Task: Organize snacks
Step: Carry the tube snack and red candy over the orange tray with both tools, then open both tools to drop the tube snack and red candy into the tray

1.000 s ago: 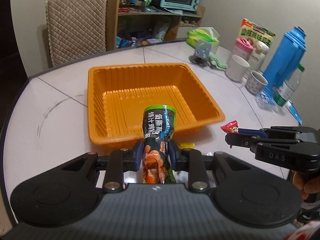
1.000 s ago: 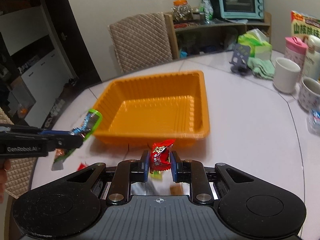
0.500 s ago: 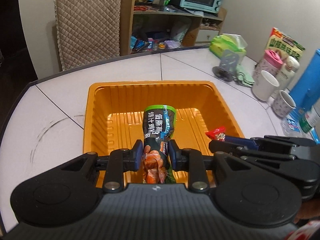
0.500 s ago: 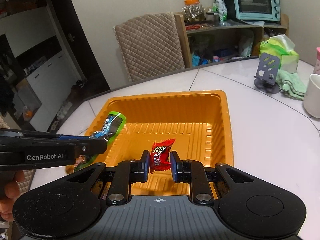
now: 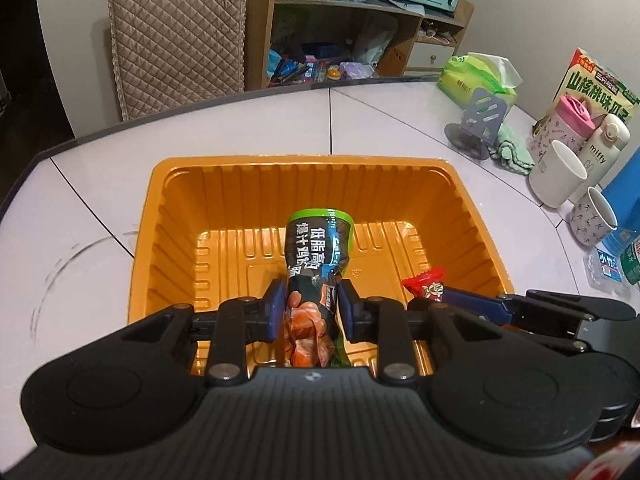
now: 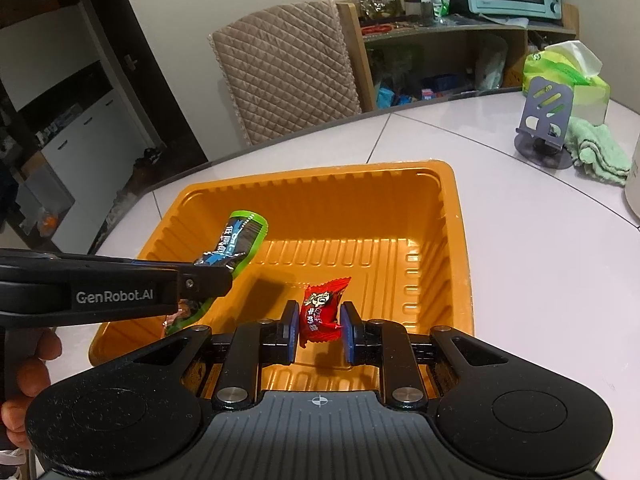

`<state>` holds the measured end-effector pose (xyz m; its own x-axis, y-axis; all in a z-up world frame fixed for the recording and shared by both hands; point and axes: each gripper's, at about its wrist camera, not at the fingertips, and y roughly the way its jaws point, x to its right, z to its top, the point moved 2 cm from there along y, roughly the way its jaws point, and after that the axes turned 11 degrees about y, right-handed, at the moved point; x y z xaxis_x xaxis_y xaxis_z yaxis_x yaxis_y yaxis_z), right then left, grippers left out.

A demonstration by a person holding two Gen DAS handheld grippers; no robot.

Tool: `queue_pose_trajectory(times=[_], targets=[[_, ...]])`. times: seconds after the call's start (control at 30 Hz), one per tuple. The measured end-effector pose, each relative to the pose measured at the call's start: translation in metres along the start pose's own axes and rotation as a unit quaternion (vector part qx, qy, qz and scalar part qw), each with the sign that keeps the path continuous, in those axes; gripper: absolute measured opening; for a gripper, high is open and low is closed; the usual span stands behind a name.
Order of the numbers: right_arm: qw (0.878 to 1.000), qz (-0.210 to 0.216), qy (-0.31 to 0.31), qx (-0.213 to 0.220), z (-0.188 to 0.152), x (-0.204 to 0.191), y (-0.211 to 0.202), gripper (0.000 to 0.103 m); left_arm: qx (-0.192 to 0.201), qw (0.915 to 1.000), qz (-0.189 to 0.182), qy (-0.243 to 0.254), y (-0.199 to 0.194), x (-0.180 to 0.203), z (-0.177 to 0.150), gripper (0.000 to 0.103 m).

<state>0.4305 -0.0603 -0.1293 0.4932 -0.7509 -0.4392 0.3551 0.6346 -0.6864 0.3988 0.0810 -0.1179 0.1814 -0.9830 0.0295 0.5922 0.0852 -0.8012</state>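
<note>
Both sets of tongs are over the orange tray (image 5: 160, 208) at once. The left tongs (image 5: 310, 308) are clamped on a long green-and-black snack packet (image 5: 318, 248), squeezing it at its waist, with the green-rimmed end pointing out over the ribbed tray floor and the orange-printed end tucked back toward the camera. From the right wrist view the same packet (image 6: 240, 240) hangs tilted above the left half of the tray, off the bottom as far as the shadow tells, though that is hard to judge through the fisheye.

The right tongs (image 6: 320, 330) are closed on a small red wrapped candy (image 6: 322, 308), the blue pads pinching its sides, and it is held above the near part of the tray floor. In the left wrist view that candy (image 5: 426, 286) sticks out of the tongs' tip, just inside the tray's right wall.

The tray itself sits on the pale tiled counter (image 5: 100, 184), nothing lying on its bottom that I can see. Off to the right stand a white mug (image 5: 558, 178) and a patterned cup (image 5: 592, 216), with a grey phone stand (image 6: 546, 120) and a green cloth (image 6: 598, 148) beyond. A quilted chair back (image 6: 288, 68) stands behind the counter.
</note>
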Motion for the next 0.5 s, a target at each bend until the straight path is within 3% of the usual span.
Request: queue_pose_trajectory(times=[0.5], targets=[[1.0, 0.011, 0.003, 0.005, 0.004, -0.002, -0.004, 0.022, -0.001, 0.9999, 0.006, -0.01, -0.013, -0.009, -0.008, 0.026]])
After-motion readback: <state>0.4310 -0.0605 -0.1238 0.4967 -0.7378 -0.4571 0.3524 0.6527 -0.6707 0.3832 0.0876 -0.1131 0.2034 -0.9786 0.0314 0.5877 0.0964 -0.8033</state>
